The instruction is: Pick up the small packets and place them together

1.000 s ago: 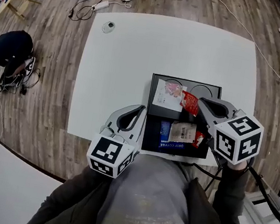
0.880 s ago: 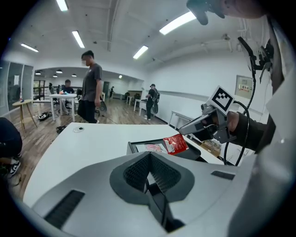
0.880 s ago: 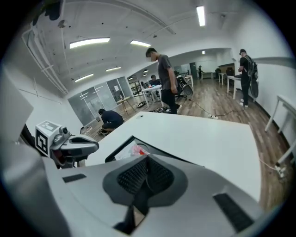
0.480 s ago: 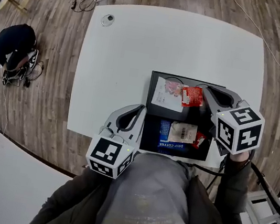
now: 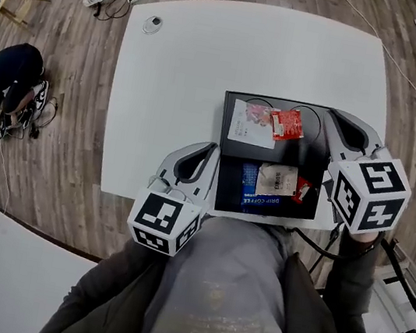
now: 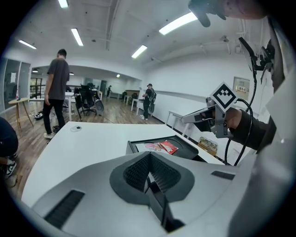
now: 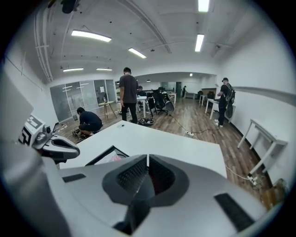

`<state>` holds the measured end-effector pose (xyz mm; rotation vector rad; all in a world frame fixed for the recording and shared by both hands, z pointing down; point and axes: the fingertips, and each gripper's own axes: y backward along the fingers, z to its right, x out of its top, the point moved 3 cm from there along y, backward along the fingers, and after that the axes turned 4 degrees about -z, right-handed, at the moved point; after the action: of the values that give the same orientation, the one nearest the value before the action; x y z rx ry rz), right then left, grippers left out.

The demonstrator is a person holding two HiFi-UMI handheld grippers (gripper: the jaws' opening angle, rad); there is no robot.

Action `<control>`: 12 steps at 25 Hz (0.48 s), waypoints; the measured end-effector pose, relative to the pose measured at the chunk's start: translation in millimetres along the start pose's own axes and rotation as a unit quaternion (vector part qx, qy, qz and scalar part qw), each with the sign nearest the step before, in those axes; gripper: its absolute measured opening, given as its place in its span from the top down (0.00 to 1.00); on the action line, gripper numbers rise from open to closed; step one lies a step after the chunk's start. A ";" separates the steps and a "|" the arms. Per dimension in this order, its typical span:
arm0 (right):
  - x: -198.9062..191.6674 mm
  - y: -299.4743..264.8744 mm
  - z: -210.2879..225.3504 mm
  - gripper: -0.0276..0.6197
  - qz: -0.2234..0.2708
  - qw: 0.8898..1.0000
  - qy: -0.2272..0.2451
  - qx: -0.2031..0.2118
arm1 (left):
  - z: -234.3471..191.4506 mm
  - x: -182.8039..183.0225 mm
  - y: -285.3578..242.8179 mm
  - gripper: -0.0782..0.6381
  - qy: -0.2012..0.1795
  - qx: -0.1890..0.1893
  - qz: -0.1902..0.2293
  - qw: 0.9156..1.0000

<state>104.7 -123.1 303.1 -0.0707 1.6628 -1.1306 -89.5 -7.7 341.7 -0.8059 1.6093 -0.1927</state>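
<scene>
A black tray (image 5: pixel 223 192) sits at the near edge of the white table. At its far end a red packet (image 5: pixel 287 124) lies against a white-and-pink packet (image 5: pixel 251 124). Nearer me lie a beige packet (image 5: pixel 275 179), a blue coffee box (image 5: pixel 253 199) and a small red packet (image 5: pixel 301 190). My right gripper (image 5: pixel 331 111) hovers over the tray's far right corner, shut and empty, apart from the red packet. My left gripper (image 5: pixel 214 148) stays at the tray's left side, shut with nothing in it. The left gripper view shows the tray (image 6: pixel 138 143) and the red packet (image 6: pixel 169 147) ahead.
A small round object (image 5: pixel 153 24) lies near the table's far left corner. A person crouches on the wooden floor at the left (image 5: pixel 12 72) and another stands beyond the table (image 6: pixel 56 90). Cables run across the floor behind the table.
The red packet, at the right gripper's tip a second ago, now rests beside the white packet. The right gripper has drawn off to the right and slightly up. The left gripper has stayed put.
</scene>
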 end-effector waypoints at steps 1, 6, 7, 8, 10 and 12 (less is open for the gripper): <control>-2.5 5.3 -4.8 0.94 0.000 1.000 -0.002 -0.002 | 1.5 -0.3 1.1 0.89 -0.004 -0.008 0.001 1.000; -22.1 31.6 -30.9 0.94 -0.003 1.000 -0.015 -0.008 | 10.7 -2.1 8.0 0.89 -0.021 -0.046 0.007 0.999; -27.5 35.2 -38.5 0.94 -0.005 1.000 -0.016 -0.003 | 12.6 -3.7 9.1 0.89 -0.023 -0.053 0.007 0.998; -33.8 37.6 -47.3 0.94 -0.009 1.000 -0.019 0.007 | 14.9 -5.4 10.1 0.89 -0.026 -0.061 0.007 0.998; -48.3 39.3 -66.6 0.94 -0.022 0.999 -0.026 0.031 | 21.1 -8.3 12.2 0.89 -0.034 -0.077 0.006 0.996; -63.8 37.8 -85.1 0.94 -0.038 0.997 -0.036 0.050 | 27.8 -9.8 14.3 0.89 -0.043 -0.093 0.006 0.995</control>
<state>83.5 -13.6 320.7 -0.1106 1.5477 -1.2536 -69.5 17.5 335.5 -0.9344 1.5668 0.0010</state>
